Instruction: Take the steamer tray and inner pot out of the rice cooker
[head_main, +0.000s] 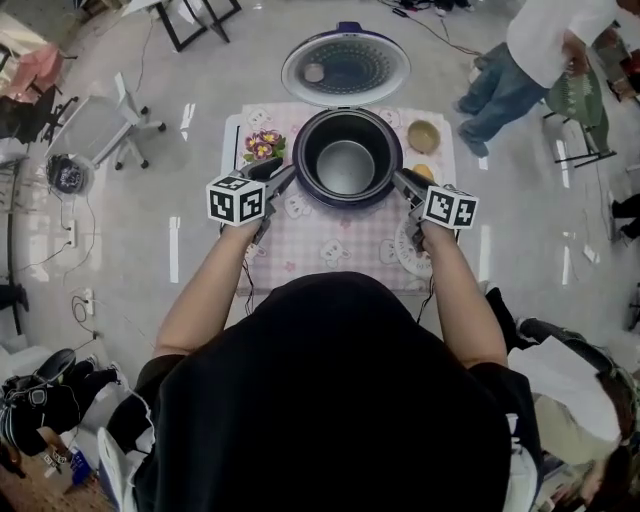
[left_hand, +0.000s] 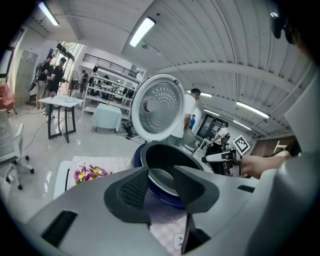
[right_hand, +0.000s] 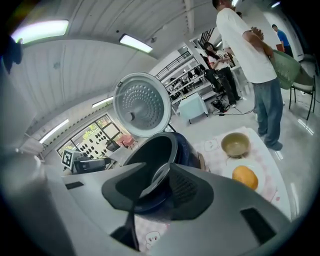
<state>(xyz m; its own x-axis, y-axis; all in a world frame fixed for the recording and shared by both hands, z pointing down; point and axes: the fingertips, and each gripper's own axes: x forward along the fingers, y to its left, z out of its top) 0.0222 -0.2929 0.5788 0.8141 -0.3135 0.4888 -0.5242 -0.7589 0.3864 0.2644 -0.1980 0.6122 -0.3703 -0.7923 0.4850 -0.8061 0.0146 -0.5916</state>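
Both grippers flank the open rice cooker, jaws spread over the pot's rim

Low in the head view, the person's forearms reach up the frame to the left gripper (head_main: 283, 172) and right gripper (head_main: 405, 182), which sit at the left and right sides of the dark-blue rice cooker (head_main: 330, 200) on the pink-checked surface (head_main: 320, 235). In each gripper view the jaws stand apart with the thin silver rim of the inner pot (head_main: 346, 165) between them; the pads do not visibly press it. The pot sits inside the cooker. A plate (head_main: 410, 255) lies under the right forearm. Flowers (head_main: 264, 146) are left of the cooker, with an orange (head_main: 424, 172) and a bowl (head_main: 424, 136) to its right. Beyond, the lid (head_main: 346, 68) stands open, and a person (head_main: 530, 60) stands at the upper right.
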